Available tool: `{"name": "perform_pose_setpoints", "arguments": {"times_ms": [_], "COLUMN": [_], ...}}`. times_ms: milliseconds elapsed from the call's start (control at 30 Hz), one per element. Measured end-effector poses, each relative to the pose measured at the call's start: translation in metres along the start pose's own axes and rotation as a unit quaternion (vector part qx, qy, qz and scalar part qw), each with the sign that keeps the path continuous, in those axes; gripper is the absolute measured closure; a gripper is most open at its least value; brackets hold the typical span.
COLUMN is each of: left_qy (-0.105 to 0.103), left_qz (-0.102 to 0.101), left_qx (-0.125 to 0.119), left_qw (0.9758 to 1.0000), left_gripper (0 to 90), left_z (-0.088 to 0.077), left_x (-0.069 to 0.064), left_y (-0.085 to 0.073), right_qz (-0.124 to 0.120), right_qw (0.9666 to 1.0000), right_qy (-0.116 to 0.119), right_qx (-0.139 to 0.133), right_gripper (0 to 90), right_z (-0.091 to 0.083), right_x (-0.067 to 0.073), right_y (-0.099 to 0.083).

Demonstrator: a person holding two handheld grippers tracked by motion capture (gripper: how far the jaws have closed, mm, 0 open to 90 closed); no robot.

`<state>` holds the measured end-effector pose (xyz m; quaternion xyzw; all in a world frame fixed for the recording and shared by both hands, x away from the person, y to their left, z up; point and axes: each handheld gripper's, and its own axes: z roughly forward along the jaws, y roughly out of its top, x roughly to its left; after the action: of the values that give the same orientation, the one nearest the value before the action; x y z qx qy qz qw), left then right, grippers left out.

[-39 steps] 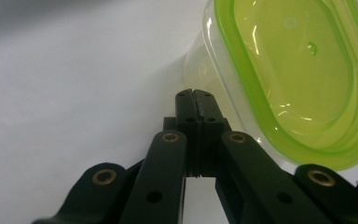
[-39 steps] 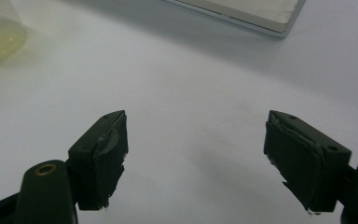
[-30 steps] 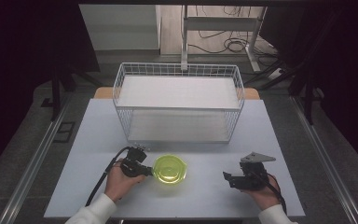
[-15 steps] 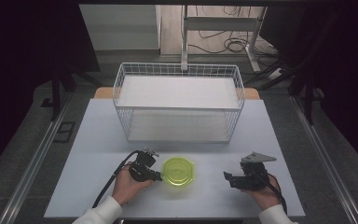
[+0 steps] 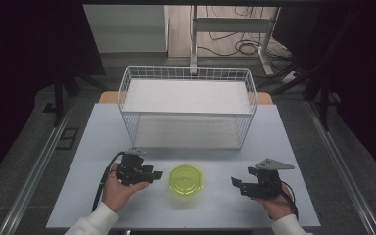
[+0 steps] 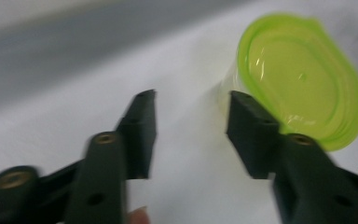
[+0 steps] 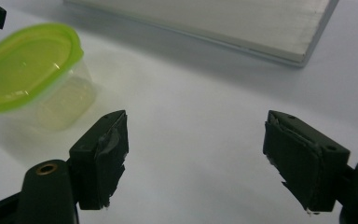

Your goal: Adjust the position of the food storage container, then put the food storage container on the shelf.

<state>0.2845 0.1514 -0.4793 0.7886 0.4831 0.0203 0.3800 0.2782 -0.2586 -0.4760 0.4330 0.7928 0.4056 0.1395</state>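
A clear plastic tub with a lime-green lid [image 5: 186, 179] stands on the white table [image 5: 284, 147] near its front edge, between my two hands. My left gripper [image 5: 155, 175] lies just left of the tub, a small gap apart, pointing at it. In the left gripper view the jaws [image 6: 191, 102] are open with nothing between them, and the tub [image 6: 303, 79] is just past the right jaw. My right gripper [image 5: 236, 183] rests well to the tub's right. It stands wide open [image 7: 196, 126] over bare table, with the tub [image 7: 28, 70] off to its left.
A white wire basket [image 5: 127, 93] with a flat white base stands across the middle of the table behind the tub; its base edge [image 7: 214, 23] shows in the right gripper view. Floor, cables and a stand lie beyond the table's far edge.
The left gripper moved right against the tub, which shifted slightly right, then drew back a little to the left. The right gripper has stayed put.
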Motion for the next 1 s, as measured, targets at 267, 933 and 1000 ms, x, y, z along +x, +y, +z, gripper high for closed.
{"name": "perform_pose_setpoints", "arguments": {"times_ms": [267,933,1000], "left_qy": [-0.028,-0.068,-0.071], "left_qz": [-0.030,-0.065,-0.070], "left_qx": [-0.024,-0.042,-0.045], "left_qw": [0.9989,0.9947,0.9940], "left_gripper": [34.3,30.5,30.4], "left_z": [-0.015,-0.024,-0.024], "left_x": [0.019,0.015,0.015], "left_y": [0.001,-0.003,-0.003], "right_qz": [0.016,0.060,0.056], "right_qw": [0.9996,0.9958,0.9960], "right_qy": [0.011,0.054,0.058], "right_qx": [-0.020,-0.044,-0.038], "right_gripper": [22.3,22.8,22.8], "right_z": [0.010,0.005,0.006], "right_x": [0.009,0.021,0.022], "right_y": [0.012,0.029,0.029]}}
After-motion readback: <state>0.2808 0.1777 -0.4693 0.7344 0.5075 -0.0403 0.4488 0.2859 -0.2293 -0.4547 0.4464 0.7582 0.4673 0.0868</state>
